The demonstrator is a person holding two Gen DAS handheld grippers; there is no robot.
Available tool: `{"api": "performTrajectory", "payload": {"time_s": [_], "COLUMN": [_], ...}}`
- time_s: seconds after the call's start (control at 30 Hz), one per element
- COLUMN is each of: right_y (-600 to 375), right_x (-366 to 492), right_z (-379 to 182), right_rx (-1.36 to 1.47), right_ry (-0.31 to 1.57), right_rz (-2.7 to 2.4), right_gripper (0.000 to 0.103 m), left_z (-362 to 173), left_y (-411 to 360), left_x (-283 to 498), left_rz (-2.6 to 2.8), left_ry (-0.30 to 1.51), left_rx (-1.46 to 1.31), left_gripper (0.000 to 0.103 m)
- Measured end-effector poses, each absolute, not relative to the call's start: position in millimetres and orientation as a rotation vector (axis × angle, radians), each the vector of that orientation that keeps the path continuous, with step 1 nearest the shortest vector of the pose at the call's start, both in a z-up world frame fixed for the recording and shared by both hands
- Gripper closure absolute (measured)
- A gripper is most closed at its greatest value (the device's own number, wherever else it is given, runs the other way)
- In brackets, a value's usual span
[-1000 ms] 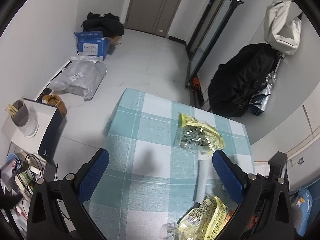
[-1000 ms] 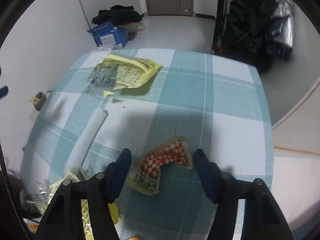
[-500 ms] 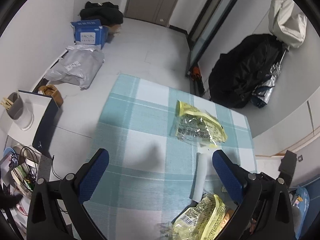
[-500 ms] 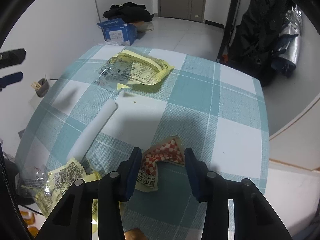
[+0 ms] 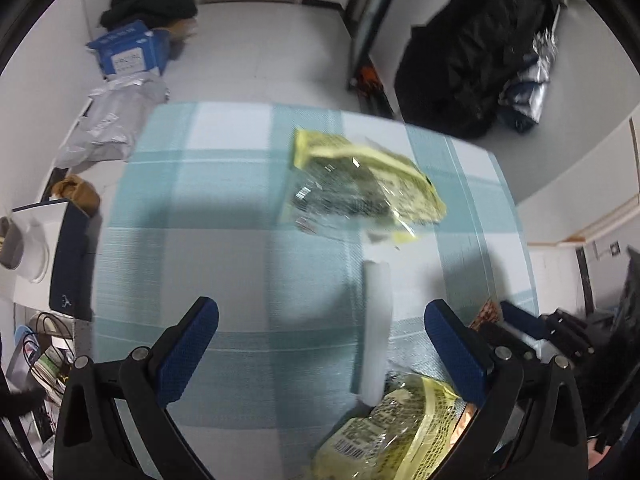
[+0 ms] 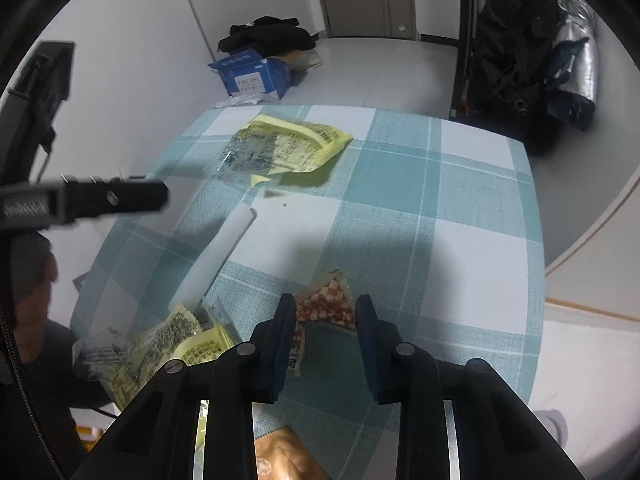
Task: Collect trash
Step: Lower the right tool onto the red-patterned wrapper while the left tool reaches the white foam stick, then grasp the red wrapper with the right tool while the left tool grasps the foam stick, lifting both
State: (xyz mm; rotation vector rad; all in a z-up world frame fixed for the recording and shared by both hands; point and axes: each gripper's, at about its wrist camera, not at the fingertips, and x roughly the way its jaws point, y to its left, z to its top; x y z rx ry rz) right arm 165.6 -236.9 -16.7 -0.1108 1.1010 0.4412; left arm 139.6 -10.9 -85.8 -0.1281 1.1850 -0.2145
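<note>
Left wrist view: we log our left gripper [image 5: 320, 344] with jaws wide apart and empty over the checked tablecloth [image 5: 208, 216], lower and nearer than a second ago, with the far yellow wrapper [image 5: 360, 184], white tube [image 5: 374, 328] and near yellow wrapper [image 5: 400, 432] still uncollected. Right wrist view: our right gripper [image 6: 325, 334] is closing around the red-checked sachet [image 6: 326, 304], its gap narrower than before, though we judge the pads not yet pressing; nothing appears binned.

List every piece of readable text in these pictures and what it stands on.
"FACIAL": blue box on the floor.
Yellow wrappers, red-checked sachet: print too small to read.
Left gripper's body label: blurred.
</note>
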Motion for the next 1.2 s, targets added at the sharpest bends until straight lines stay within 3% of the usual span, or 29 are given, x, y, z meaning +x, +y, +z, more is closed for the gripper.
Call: {"api": "performTrajectory", "payload": {"time_s": [0.2, 0.4, 0.47, 0.53, 0.57, 0.73, 1.2], "right_y": [-254.5, -258.1, -257.6, -258.7, -259.4, -262.7, -255.5], "right_x": [169.5, 170.2, 170.2, 169.0, 168.7, 166.6, 162.4], "right_z": [-4.9, 3.2, 3.0, 2.6, 2.6, 5.9, 9.6], "right_rx": [-0.053, -0.046, -0.046, -0.052, -0.049, -0.040, -0.057], "right_ry": [1.073, 1.044, 1.044, 1.045, 1.046, 1.034, 1.018], "right_rz": [0.429, 0.450, 0.468, 0.472, 0.473, 0.478, 0.494], "right_gripper": [0.074, 0.074, 0.074, 0.074, 0.074, 0.074, 0.074], "left_z": [-97.5, -107.3, -110.4, -109.5, -107.9, -103.8, -99.7], "left_y": [-28.2, -32.3, -34.5, -37.2, -38.6, -46.9, -29.1], "left_x": [140.8, 141.1, 141.2, 140.5, 139.3, 135.5, 139.8], "left_rz": [-0.210, -0.152, -0.143, -0.151, -0.161, -0.189, -0.190], "left_ry": [1.200, 1.198, 1.203, 1.198, 1.195, 1.182, 1.183], "left_rx": [-0.021, 0.073, 0.104, 0.116, 0.118, 0.135, -0.007], "left_gripper": [0.002, 0.009, 0.031, 0.038, 0.052, 0.086, 0.091]}}
